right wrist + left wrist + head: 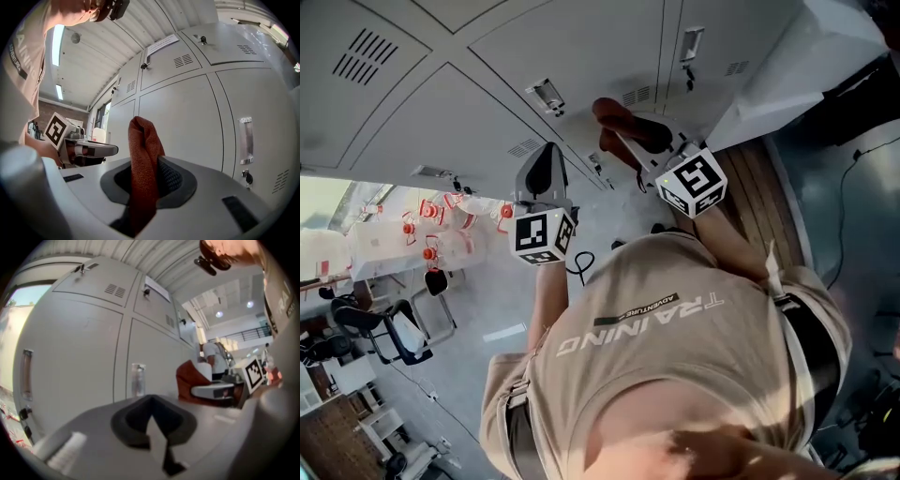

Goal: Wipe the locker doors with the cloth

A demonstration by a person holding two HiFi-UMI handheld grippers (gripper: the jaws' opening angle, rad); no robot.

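Observation:
Grey metal locker doors (441, 112) fill the top of the head view and stand in front of both grippers (79, 348) (187, 117). A rust-red cloth (621, 117) sticks out of my right gripper (628, 142), which is shut on it close to a door. In the right gripper view the cloth (143, 154) rises folded from between the jaws of the right gripper (146, 185). My left gripper (549, 159) hangs to the left, jaws shut with nothing in them, a little off the doors. The left gripper view shows its own jaws (152, 420) and the cloth (190, 378) to the right.
Recessed handles (246, 140) (137, 379) and small key locks (202, 40) sit on the doors. A white sheet (787, 66) lies at the upper right. A table with red and white items (431, 230) and an office chair (384, 333) stand at the left. My torso fills the bottom.

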